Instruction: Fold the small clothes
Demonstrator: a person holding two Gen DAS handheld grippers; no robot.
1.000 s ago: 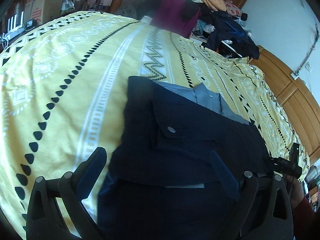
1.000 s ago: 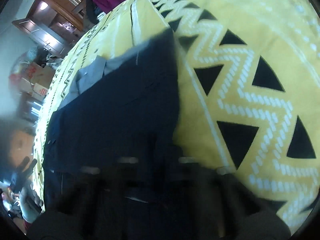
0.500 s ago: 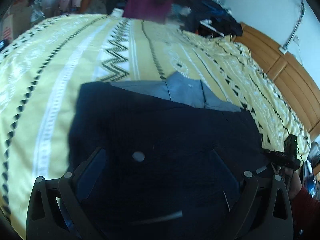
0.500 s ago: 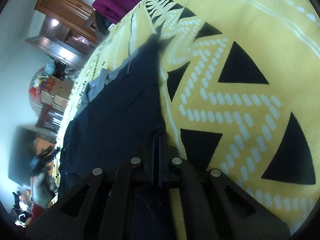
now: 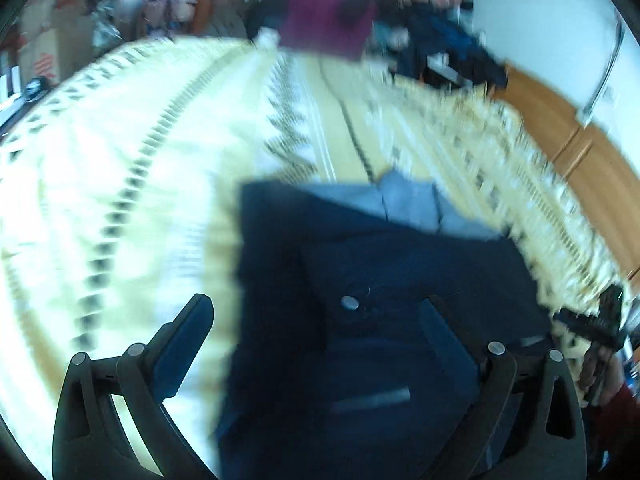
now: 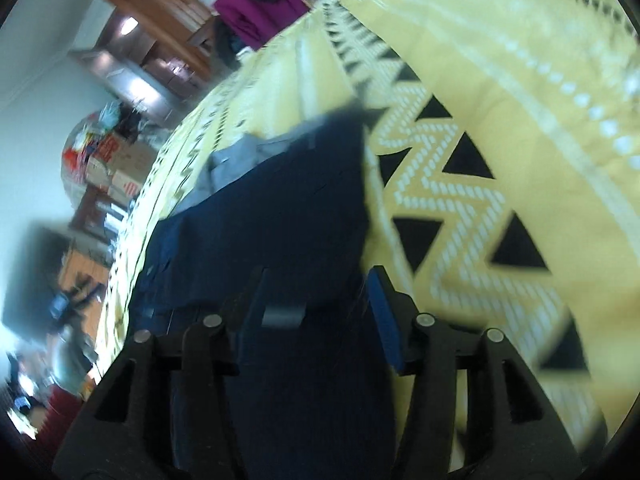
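Shorts (image 5: 400, 280) lie folded on the bed (image 5: 120, 180), stretching far from me; both my grippers (image 5: 316, 320) (image 6: 316, 292) hover spread over the near edge.

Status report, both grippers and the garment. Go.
Left gripper open over the dark garment. Right gripper open, garment between fingers. Garment flat on yellow bedspread. Nothing in the way.

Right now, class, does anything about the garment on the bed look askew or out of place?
Yes: a grey layer sticks out past the far edge of the folded dark blue garment, so the edges don't line up.
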